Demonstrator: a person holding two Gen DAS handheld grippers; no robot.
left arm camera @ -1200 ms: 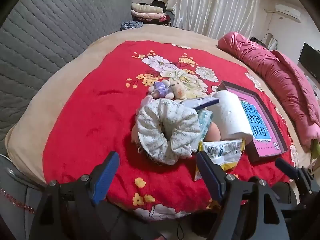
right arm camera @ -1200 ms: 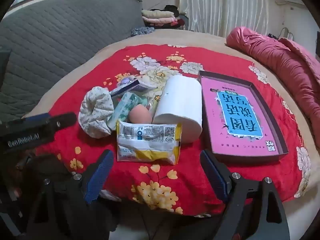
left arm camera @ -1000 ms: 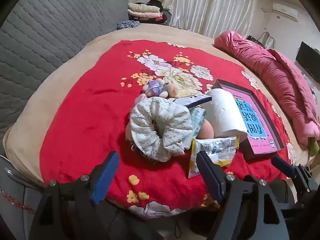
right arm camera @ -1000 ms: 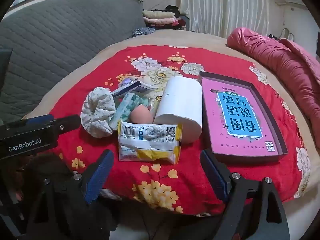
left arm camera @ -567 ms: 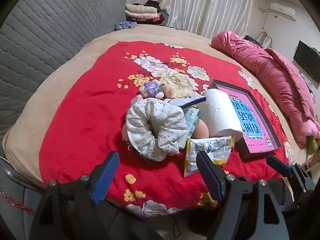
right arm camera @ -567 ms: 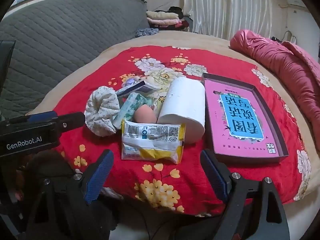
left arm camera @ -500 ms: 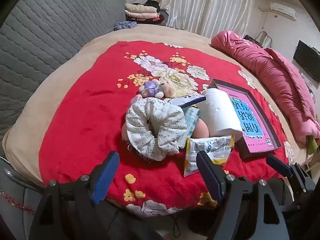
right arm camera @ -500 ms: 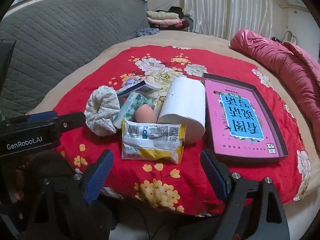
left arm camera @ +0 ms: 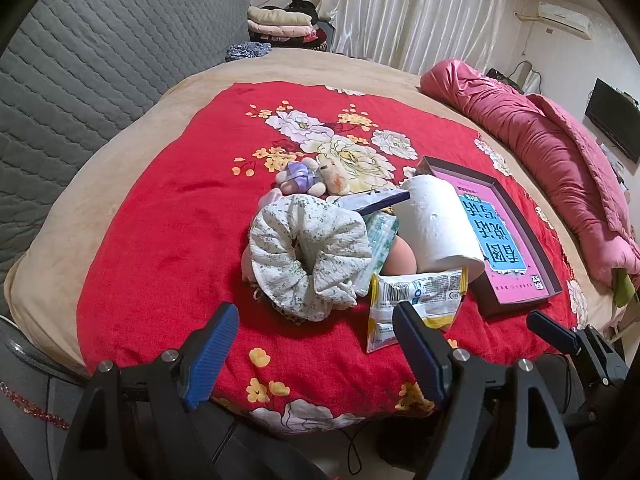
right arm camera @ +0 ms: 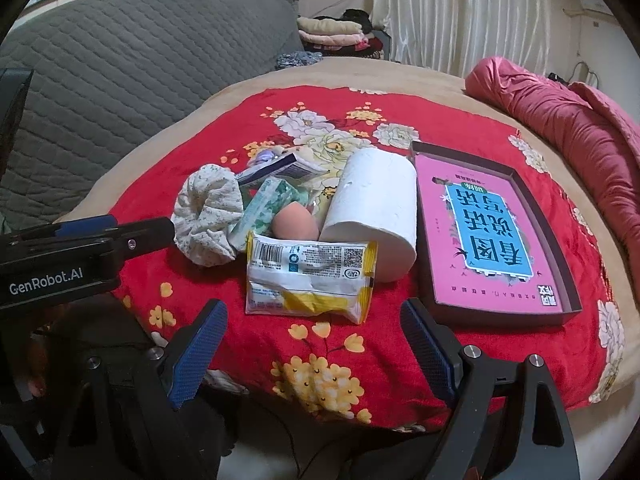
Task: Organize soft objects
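A pile of soft things lies on the red flowered blanket (left arm camera: 160,216): a floral scrunchie (left arm camera: 304,256) (right arm camera: 210,212), a white paper roll (left arm camera: 438,224) (right arm camera: 374,208), a peach makeup sponge (right arm camera: 294,222), a green tissue pack (right arm camera: 266,206), a white-and-yellow packet (right arm camera: 308,278) (left arm camera: 416,300) and small plush toys (left arm camera: 312,178). A dark tray with a pink and blue card (right arm camera: 488,232) (left arm camera: 496,228) lies to the right. My left gripper (left arm camera: 316,344) is open just short of the scrunchie. My right gripper (right arm camera: 314,344) is open in front of the packet. Both hold nothing.
A grey quilted headboard (left arm camera: 80,64) rises at the left. A rolled pink quilt (left arm camera: 552,148) runs along the right side. Folded clothes (left arm camera: 280,24) are stacked by the white curtain at the back. The blanket's near edge drops off just below both grippers.
Both grippers have backed away slightly and shifted right, so the pile looks a little smaller and more to the left. The objects on the blanket have not moved.
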